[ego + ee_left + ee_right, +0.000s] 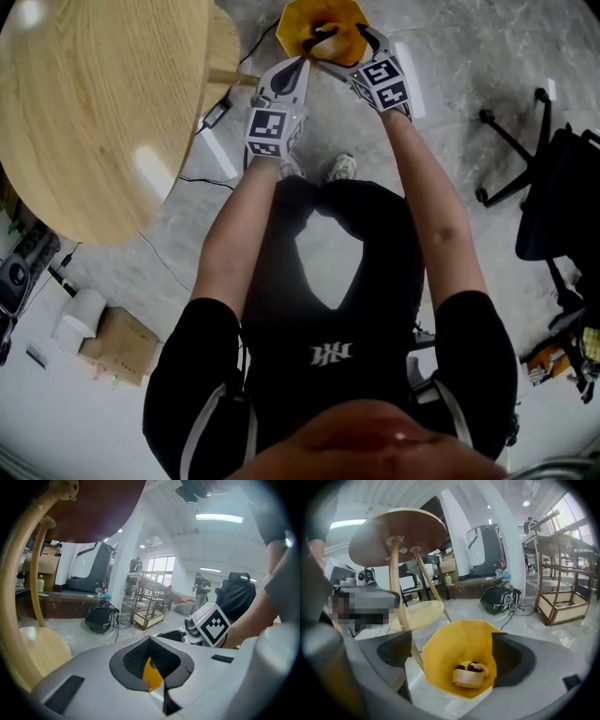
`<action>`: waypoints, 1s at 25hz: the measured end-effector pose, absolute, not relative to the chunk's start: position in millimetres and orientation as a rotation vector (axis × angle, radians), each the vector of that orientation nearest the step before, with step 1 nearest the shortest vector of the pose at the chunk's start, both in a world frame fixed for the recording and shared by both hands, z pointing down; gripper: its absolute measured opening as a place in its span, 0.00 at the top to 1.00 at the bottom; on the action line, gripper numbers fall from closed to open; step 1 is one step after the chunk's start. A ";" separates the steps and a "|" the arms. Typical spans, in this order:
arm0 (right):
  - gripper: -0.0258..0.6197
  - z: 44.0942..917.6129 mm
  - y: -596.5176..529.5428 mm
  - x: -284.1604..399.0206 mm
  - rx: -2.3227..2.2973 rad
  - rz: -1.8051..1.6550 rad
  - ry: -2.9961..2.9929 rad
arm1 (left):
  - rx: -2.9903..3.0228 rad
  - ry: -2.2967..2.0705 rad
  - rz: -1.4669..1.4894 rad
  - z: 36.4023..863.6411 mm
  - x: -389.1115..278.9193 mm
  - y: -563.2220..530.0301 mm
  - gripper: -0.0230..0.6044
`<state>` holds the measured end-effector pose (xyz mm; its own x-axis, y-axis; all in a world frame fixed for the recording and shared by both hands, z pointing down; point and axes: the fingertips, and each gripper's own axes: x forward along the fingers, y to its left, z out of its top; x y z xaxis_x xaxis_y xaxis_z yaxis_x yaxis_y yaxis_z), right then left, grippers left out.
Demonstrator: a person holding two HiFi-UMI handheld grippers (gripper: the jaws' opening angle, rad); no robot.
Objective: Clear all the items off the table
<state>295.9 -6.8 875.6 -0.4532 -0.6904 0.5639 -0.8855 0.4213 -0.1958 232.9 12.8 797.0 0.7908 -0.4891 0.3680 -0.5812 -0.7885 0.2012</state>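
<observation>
Below, right claw [454, 656] gapes over yellow bin [440, 644]; left claw [152, 674] closed; round table [94, 103] beside.

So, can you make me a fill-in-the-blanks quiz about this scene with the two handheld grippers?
1. The right gripper hangs over a ____ plastic bin.
2. Its fingers stand ____ (apart or together).
3. A beige roll of tape lies ____ that bin.
4. The round wooden table stands on the person's ____ side.

Missing words: yellow; apart; inside; left.
</observation>
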 end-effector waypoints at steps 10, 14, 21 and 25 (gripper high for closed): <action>0.96 738.2 35.4 308.4 1.382 0.642 -2.331 | 2.628 -0.735 0.376 686.6 242.5 62.1 0.94; 0.96 643.0 58.1 301.1 1.369 0.670 -2.418 | 2.660 -0.695 0.365 602.3 252.5 88.5 0.95; 0.96 468.3 90.4 280.9 1.373 0.575 -2.576 | 2.745 -0.677 0.255 451.9 252.2 104.7 0.95; 0.96 408.1 108.7 264.1 1.229 0.611 -2.639 | 2.710 -0.712 0.233 400.3 232.0 107.9 0.95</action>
<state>264.1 108.7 408.1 -0.6469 -0.6939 0.3163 -0.7623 0.5771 -0.2931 232.0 107.9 400.3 0.8619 -0.4482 0.2374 -0.5019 -0.8211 0.2719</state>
